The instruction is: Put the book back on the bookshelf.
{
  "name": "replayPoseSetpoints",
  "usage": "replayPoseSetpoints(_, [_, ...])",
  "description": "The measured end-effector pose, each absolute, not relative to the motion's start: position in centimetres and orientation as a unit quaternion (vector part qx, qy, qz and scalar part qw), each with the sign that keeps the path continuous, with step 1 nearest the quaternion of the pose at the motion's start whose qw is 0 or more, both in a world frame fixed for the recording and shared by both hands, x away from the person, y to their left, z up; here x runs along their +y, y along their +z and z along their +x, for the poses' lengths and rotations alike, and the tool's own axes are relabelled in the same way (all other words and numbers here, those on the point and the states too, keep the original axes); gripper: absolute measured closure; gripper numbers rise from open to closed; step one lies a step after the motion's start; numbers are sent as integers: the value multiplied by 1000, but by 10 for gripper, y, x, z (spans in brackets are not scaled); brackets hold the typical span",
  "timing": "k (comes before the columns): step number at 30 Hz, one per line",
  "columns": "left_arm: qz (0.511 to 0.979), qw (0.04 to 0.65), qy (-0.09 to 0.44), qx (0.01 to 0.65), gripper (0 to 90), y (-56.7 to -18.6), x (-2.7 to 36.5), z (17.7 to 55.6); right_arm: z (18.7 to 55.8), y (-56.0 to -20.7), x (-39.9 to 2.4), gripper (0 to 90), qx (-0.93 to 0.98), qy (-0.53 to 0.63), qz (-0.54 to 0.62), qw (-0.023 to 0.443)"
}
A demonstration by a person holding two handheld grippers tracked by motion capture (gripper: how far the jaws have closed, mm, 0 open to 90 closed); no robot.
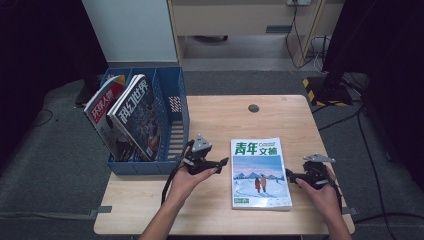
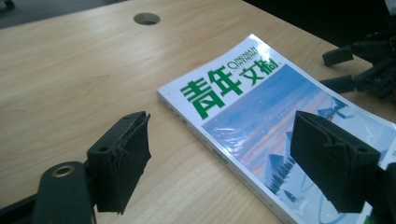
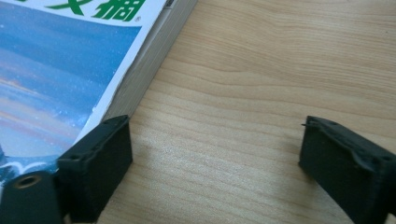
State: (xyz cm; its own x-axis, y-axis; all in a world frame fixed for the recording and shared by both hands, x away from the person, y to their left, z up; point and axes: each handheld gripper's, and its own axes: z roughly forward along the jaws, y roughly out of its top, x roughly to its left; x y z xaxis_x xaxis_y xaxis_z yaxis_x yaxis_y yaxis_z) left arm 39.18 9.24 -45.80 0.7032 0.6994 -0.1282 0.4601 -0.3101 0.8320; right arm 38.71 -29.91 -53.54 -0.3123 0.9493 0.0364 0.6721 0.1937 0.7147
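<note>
The magazine (image 1: pixel 260 173) lies flat on the bench (image 1: pixel 210 120), long way front to back, between both grippers, left gripper (image 1: pixel 223 161) and right gripper (image 1: pixel 291 175); both jaws wide open, holding nothing

On the cover of the magazine (image 1: pixel 260 172) lying flat on the surface (image 1: pixel 210 120), the green title 青年文摘 is printed large across the white top band, and above its last two characters the smaller Latin line QINGNIAN WENZHAI can be made out in the left gripper view. In the blue file rack (image 1: pixel 172 102), the dark-covered magazine (image 1: pixel 136 112) is headed 科幻世界 in white. The red-topped magazine (image 1: pixel 102 107) beside it carries white characters that are probably 环球人物, though they are too blurred to be certain.
</note>
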Motion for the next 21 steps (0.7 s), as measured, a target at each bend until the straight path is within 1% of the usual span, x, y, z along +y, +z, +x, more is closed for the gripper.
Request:
replayPoseSetpoints(5, [811, 447, 124, 357, 189, -472, 80, 384, 385, -524, -301, 214, 729, 348, 544, 225])
replayPoseSetpoints(6, [812, 445, 123, 356, 191, -474, 78, 383, 385, -521, -301, 247, 730, 354, 537, 229])
replayPoseSetpoints(10, [814, 438, 116, 364, 206, -489, 70, 381, 382, -513, -298, 302, 729, 376, 526, 226])
replayPoseSetpoints(14, [813, 433, 105, 374, 212, -503, 64, 379, 381, -507, -288, 301, 735, 393, 508, 218])
replayPoseSetpoints(21, [826, 413, 96, 371, 212, -523, 45, 369, 382, -509, -265, 214, 759, 399, 481, 182])
